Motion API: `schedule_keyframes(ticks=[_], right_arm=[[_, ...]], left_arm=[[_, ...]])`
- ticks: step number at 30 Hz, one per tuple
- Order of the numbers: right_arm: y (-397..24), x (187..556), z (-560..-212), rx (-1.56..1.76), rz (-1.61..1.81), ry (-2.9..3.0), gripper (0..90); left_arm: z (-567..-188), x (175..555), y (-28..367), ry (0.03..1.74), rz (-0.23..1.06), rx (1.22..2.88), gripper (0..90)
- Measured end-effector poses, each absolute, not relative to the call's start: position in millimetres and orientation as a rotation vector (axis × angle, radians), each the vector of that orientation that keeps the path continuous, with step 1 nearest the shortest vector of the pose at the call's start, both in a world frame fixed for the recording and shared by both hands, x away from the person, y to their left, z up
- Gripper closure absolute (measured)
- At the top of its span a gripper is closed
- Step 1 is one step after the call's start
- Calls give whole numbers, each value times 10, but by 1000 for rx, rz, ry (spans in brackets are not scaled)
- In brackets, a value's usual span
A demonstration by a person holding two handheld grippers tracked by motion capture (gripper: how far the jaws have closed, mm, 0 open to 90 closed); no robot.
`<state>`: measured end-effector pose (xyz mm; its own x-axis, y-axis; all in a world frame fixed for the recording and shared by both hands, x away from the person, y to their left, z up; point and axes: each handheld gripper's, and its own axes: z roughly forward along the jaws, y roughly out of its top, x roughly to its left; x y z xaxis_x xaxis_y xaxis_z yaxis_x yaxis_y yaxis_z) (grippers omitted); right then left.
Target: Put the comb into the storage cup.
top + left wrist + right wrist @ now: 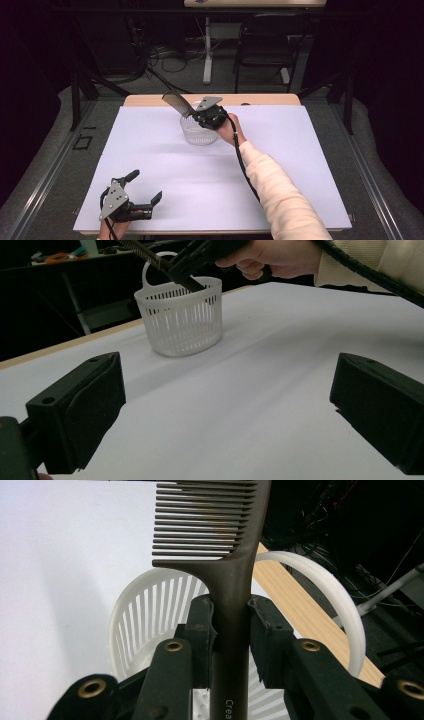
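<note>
Bare white table (165, 170) lies open all around; the slotted basket (199, 132) alone stands mid-table.

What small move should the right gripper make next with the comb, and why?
Probably lower it, handle end first, into the white basket. The right gripper is shut on the comb above the basket's open top, and the comb has not yet gone inside.

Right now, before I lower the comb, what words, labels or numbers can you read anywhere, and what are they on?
"Crea": pale letters on the handle of the dark comb, just below where the right gripper clamps it above the white basket; the word runs off the bottom edge of the right gripper view, so the rest cannot be read.
No other text is legible on the basket, the white table cover or the left gripper.
</note>
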<state>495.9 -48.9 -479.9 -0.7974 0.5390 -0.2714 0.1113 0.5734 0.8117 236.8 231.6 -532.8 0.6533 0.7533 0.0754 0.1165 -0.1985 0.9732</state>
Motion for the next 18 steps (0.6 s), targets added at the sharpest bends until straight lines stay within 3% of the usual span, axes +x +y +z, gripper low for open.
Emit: schedule_keyframes(ticks=[18], right_arm=[[-455, 4957, -4847, 520, 1123, 2338, 721]], left_arm=[[-5328, 2366, 2316, 715, 678, 1698, 13]])
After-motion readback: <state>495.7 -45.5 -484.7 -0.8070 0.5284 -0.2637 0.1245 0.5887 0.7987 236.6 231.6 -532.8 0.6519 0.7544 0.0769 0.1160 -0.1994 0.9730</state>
